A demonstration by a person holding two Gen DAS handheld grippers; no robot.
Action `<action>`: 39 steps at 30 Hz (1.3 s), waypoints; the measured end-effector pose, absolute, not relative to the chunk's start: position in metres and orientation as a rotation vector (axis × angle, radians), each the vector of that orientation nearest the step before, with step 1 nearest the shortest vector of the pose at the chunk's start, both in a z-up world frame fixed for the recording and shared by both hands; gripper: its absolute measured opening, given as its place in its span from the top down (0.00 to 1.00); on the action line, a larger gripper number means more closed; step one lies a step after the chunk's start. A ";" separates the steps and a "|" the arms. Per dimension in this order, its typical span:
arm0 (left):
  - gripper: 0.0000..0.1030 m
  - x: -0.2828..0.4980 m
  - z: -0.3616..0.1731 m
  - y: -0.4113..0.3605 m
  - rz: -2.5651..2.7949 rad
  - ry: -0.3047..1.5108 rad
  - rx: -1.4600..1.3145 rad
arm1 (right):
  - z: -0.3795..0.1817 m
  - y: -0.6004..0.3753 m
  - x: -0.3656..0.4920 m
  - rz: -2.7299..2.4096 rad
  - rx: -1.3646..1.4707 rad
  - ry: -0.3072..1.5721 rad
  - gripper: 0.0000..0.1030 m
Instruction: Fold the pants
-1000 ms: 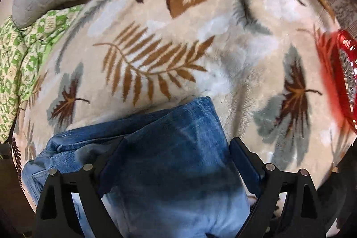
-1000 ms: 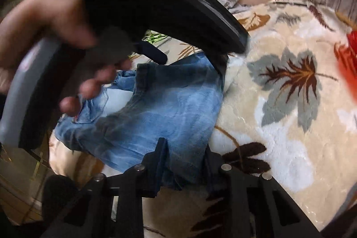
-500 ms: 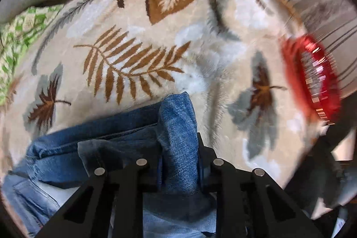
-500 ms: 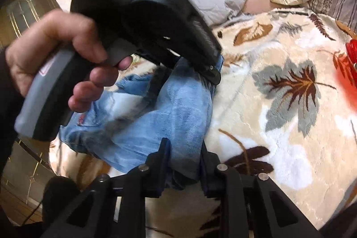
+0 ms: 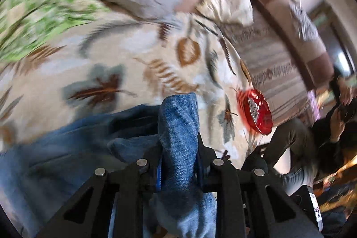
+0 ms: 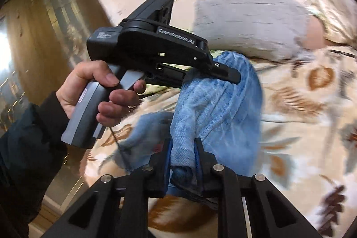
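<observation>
Right wrist view showed both grippers, right (image 6: pixel 182 156) and left (image 6: pixel 223 73), jaws clamped on the jeans (image 6: pixel 218 108), the held edge running toward twelve o'clock between them.

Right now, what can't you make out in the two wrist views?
- Jeans: waistband and legs indistinguishable in the left wrist view; motion blur, lower part behind the left tool.
- Fold state: right wrist view shows bunched denim pinched in the right tool; the rest is smeared.
- Red dish: contents blurred.
- Green patterned cloth: cut off by the left edge.
</observation>
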State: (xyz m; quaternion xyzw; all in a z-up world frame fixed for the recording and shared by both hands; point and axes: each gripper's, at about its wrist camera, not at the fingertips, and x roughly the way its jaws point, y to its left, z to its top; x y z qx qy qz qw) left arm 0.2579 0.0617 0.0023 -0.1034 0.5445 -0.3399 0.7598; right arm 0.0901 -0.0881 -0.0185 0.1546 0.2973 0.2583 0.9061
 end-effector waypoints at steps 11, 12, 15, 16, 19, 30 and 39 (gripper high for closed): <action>0.77 0.256 -0.032 0.130 -0.727 1.164 -0.374 | -0.036 -0.009 0.115 0.585 0.203 0.685 0.81; 0.77 0.256 -0.028 0.123 -0.745 1.159 -0.366 | -0.035 -0.006 0.116 0.579 0.203 0.681 0.81; 0.77 0.256 -0.020 0.092 -0.791 1.155 -0.339 | -0.026 -0.035 0.106 0.550 0.215 0.653 0.82; 0.77 0.257 -0.019 0.079 -0.798 1.161 -0.332 | -0.024 -0.048 0.103 0.535 0.233 0.648 0.82; 0.77 0.261 -0.022 0.024 -0.819 1.190 -0.296 | -0.024 -0.098 0.092 0.464 0.301 0.635 0.82; 0.72 0.271 -0.119 -0.152 -0.602 1.433 -0.013 | -0.125 -0.253 0.091 0.189 0.622 0.826 0.82; 0.24 0.264 -0.067 -0.117 -0.533 1.334 0.001 | -0.121 -0.275 0.085 0.216 0.705 0.819 0.29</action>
